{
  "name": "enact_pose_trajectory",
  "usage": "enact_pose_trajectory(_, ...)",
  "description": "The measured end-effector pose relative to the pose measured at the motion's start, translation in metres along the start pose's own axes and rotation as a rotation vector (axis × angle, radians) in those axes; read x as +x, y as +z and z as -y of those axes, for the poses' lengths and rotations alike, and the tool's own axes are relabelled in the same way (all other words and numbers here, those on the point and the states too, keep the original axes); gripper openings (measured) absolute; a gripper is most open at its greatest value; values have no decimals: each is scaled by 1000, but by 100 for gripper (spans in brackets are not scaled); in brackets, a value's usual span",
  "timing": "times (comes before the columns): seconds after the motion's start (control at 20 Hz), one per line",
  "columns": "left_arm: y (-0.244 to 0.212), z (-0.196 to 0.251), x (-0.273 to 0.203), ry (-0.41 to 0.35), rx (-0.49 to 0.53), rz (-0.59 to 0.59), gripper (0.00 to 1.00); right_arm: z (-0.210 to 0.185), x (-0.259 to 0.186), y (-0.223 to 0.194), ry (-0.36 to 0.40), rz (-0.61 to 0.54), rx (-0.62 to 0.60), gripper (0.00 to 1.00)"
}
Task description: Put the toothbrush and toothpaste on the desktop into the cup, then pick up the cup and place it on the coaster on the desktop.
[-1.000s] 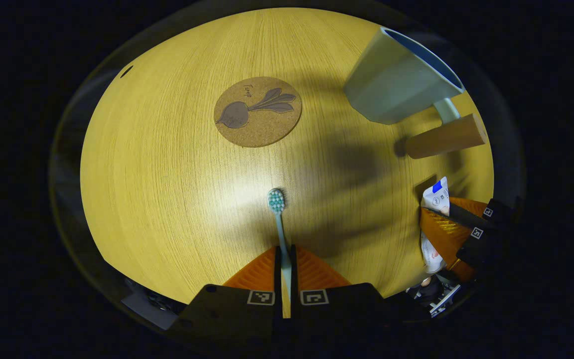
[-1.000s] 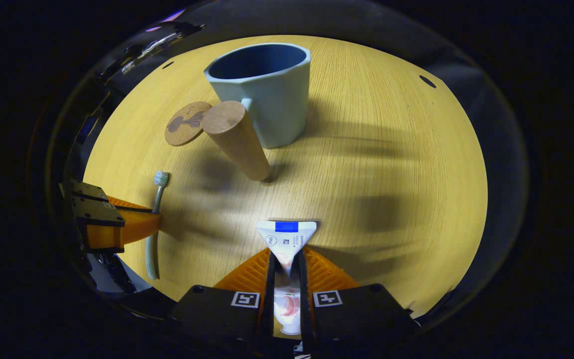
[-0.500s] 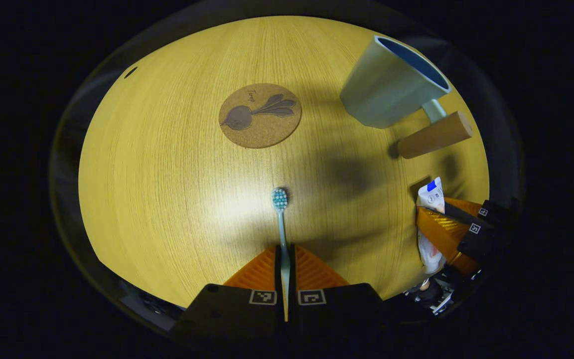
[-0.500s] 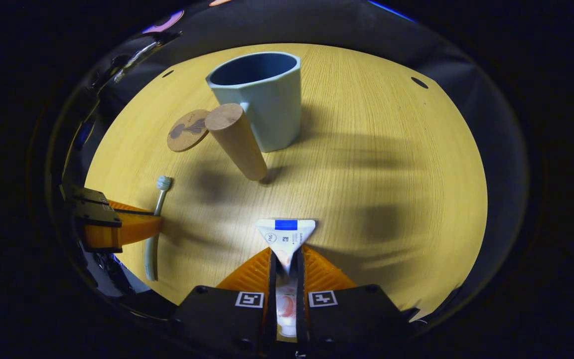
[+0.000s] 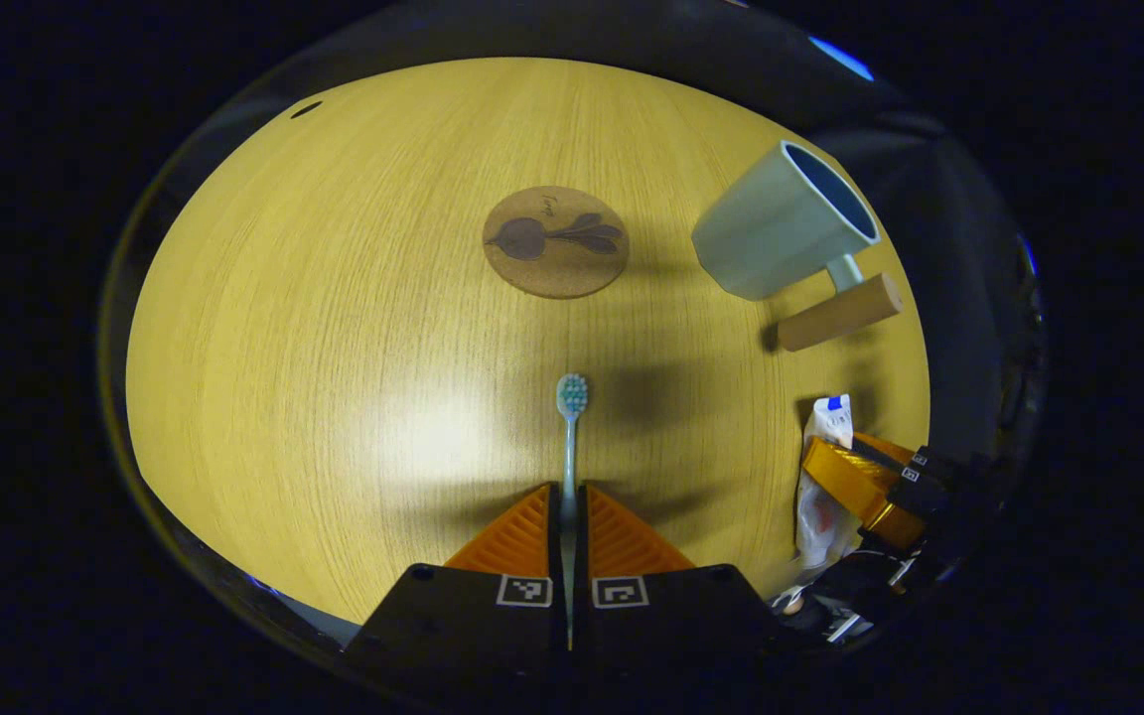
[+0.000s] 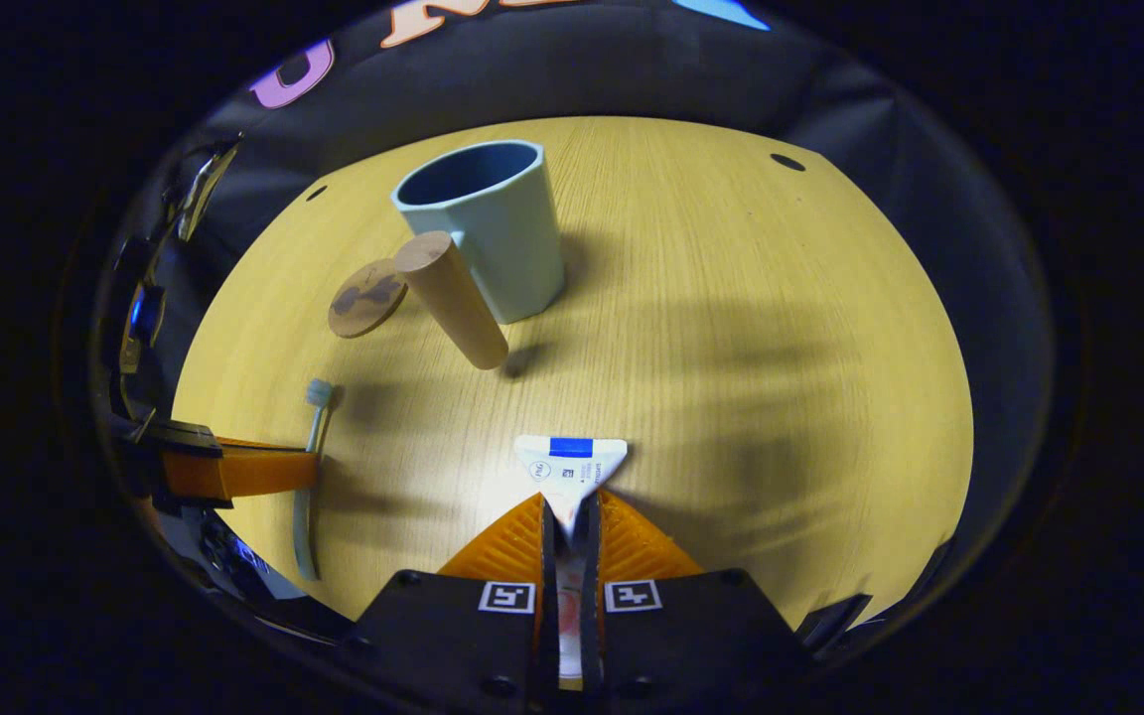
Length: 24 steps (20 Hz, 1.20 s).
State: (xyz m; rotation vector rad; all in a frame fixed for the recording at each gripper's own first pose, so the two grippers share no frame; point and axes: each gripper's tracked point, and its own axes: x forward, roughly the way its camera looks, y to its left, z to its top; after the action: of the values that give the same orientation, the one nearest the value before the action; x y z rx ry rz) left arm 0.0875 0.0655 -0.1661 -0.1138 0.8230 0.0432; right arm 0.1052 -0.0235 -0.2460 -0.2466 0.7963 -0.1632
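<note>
My left gripper (image 5: 569, 508) is shut on the handle of a pale blue toothbrush (image 5: 571, 417), whose bristle head points forward above the wooden desktop (image 5: 334, 328). My right gripper (image 6: 570, 514) is shut on a white toothpaste tube (image 6: 569, 469) with a blue band, its flat end forward. A light blue cup (image 5: 781, 234) (image 6: 493, 233) with a wooden handle (image 5: 838, 314) (image 6: 450, 297) stands upright on the desk. The round cork coaster (image 5: 555, 241) (image 6: 365, 298) lies flat beside it. Each gripper shows at the edge of the other's view, holding its item.
The round desktop ends in a dark rim, with the black cloth wall (image 6: 632, 70) behind it. Small dark holes (image 6: 786, 161) mark the far part of the desk. Shadows fall across the wood near the cup.
Both grippers have risen and drawn back from the desk with their items held. The cup and coaster look smaller and farther off in both views.
</note>
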Motion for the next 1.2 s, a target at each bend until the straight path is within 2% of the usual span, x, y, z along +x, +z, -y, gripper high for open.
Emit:
enact_pose_trajectory(0.15,7,0,-13,-36,-42,42,0,11,-4,0,-49,75,13,10)
enact_pose_trajectory(0.35,26,-10,-33,-24,-35,122,0,10,-10,17,-73,187,99,9)
enact_pose_trajectory(0.65,55,-5,-67,-50,-15,243,0,9,-57,87,-26,368,134,9)
enact_pose_trajectory(0.9,74,-12,-82,-68,-50,314,0,0,-99,144,36,527,130,9)
enact_pose_trajectory(1.1,96,-16,-97,-111,-80,412,0,-8,-122,189,82,639,141,9)
enact_pose_trajectory(1.2,108,-18,-105,-122,-83,468,0,-7,-126,199,100,671,152,9)
